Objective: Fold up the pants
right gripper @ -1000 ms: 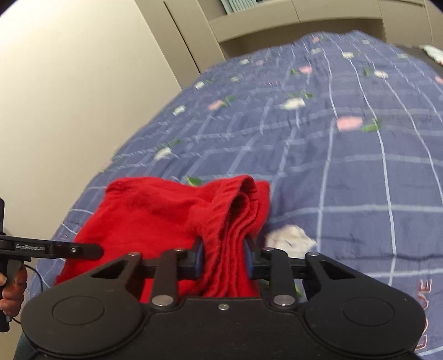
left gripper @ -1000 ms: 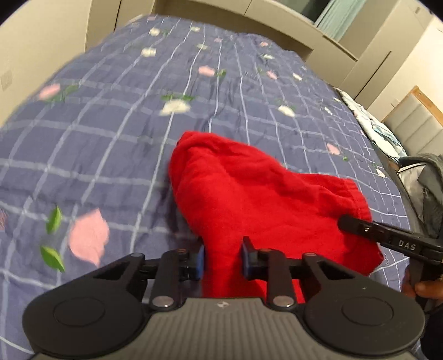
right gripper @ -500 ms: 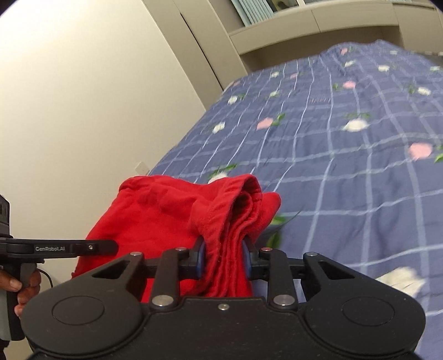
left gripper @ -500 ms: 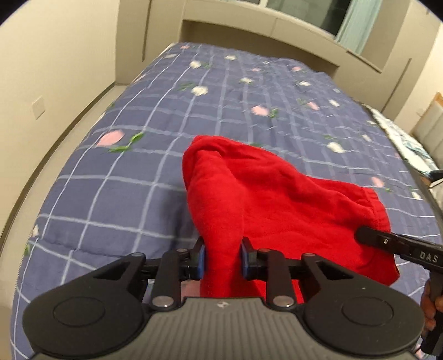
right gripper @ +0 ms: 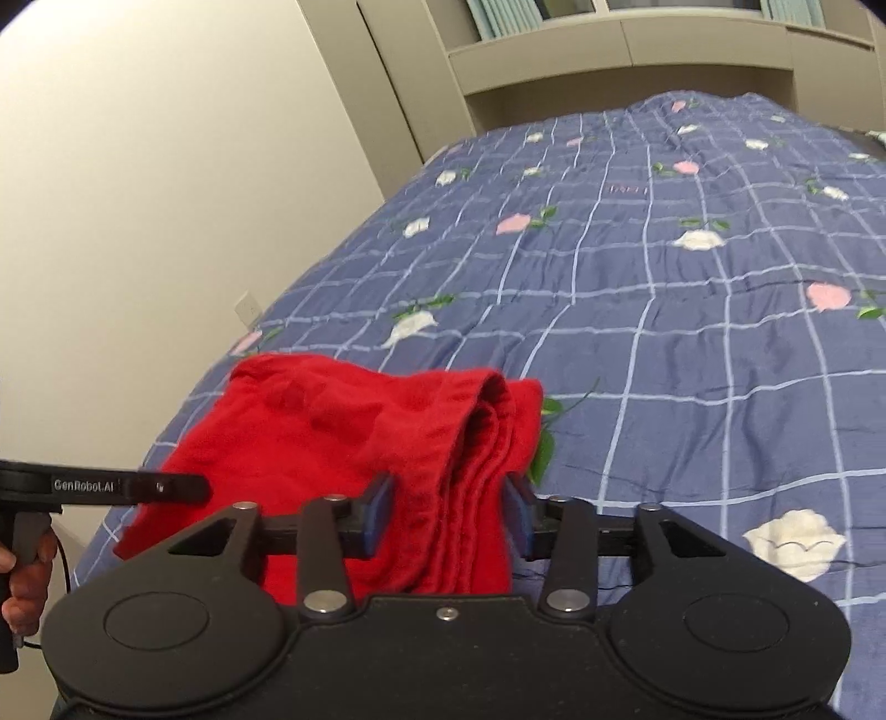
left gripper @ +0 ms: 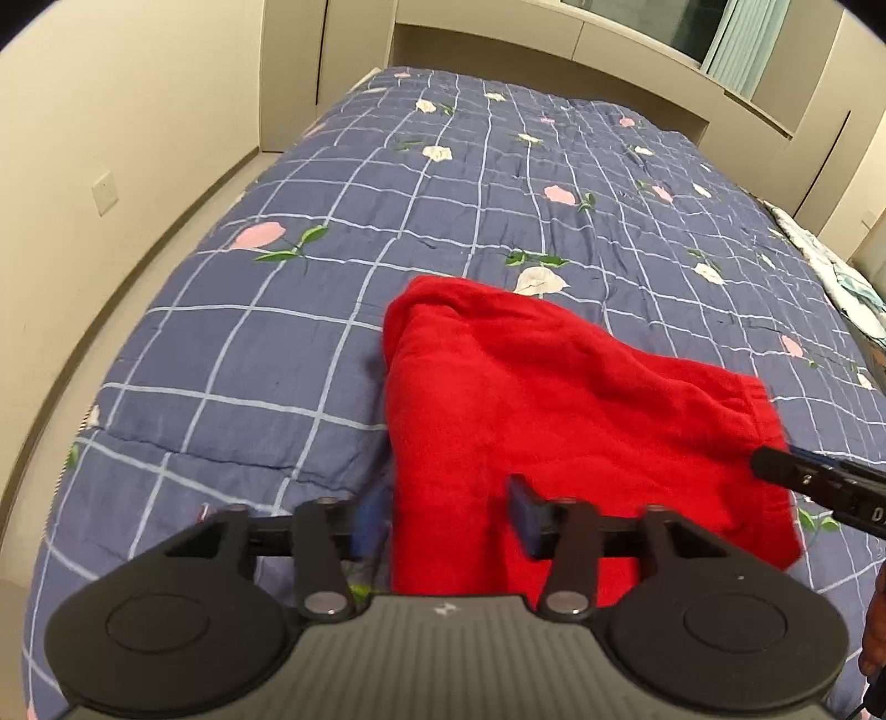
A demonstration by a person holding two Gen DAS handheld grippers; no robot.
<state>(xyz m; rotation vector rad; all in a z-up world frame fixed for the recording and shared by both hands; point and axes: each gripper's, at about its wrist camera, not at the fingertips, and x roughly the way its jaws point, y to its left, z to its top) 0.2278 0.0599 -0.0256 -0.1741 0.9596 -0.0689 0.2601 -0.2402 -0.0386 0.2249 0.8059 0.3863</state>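
The red pants [left gripper: 554,399] lie folded in a thick bundle near the foot of the bed, seen from the other side as red pants [right gripper: 332,432] with the layered edge facing the camera. My left gripper [left gripper: 446,520] has its jaws opening, and the cloth sits loosely between the blue pads with a gap on the right. My right gripper [right gripper: 448,518] is likewise opening around the bunched edge, its pads just off the cloth. One finger of the right gripper [left gripper: 803,482] shows at the pants' right side, and a finger of the left gripper [right gripper: 127,487] at their left.
A blue checked bedspread [left gripper: 498,166] with pink and white flowers covers the bed. A beige wall [left gripper: 111,111] runs close along the left side, with built-in cabinets [right gripper: 609,50] and a window at the head. Light bedding [left gripper: 847,277] lies at the far right.
Both pairs of jaws went from pinched on the red cloth to spread apart, and the cloth now rests loose between them. Both cameras drew back, showing more of the bed.
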